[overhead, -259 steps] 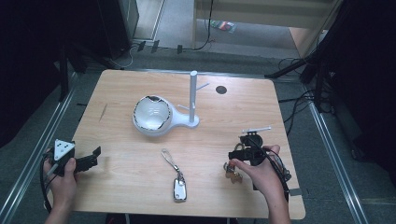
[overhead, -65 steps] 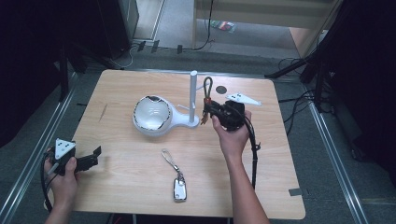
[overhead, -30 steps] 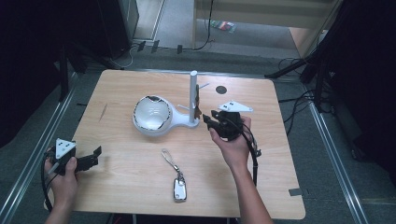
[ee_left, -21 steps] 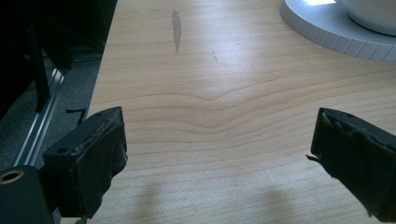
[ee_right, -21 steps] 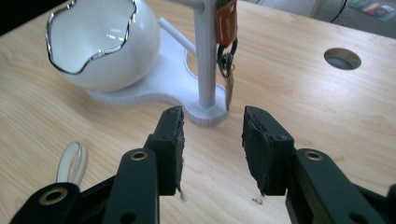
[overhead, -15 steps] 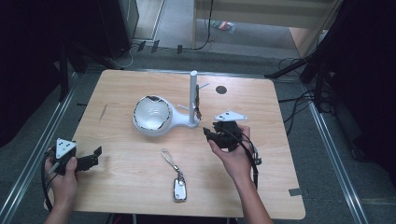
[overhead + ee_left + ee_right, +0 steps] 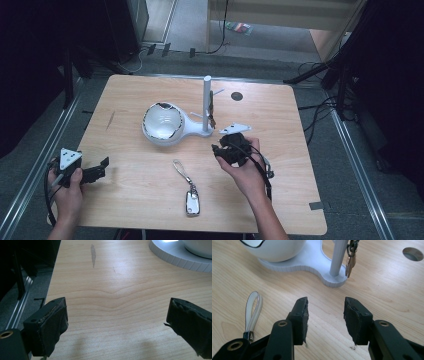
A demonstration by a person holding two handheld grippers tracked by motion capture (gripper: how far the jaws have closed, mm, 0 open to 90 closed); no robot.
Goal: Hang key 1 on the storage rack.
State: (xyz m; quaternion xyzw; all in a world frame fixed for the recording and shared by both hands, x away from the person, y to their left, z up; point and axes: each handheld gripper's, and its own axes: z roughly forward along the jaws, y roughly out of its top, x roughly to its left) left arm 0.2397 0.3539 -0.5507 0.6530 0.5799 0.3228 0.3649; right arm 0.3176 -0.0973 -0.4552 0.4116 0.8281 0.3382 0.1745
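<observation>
One bunch of keys (image 7: 350, 257) already hangs on the white stand's post (image 7: 206, 102). Your right tongs (image 7: 325, 315), partly spread and just now widening with nothing between them, hover near the stand. The silver car key fob (image 7: 192, 202) with its looped strap lies flat on the counter (image 7: 280, 200), waiting. Your left tongs (image 7: 117, 322) rest wide apart, empty.

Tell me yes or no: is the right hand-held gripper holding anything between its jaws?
No. In the right gripper view the right hand-held gripper has its jaws apart with only bare table between them.
</observation>
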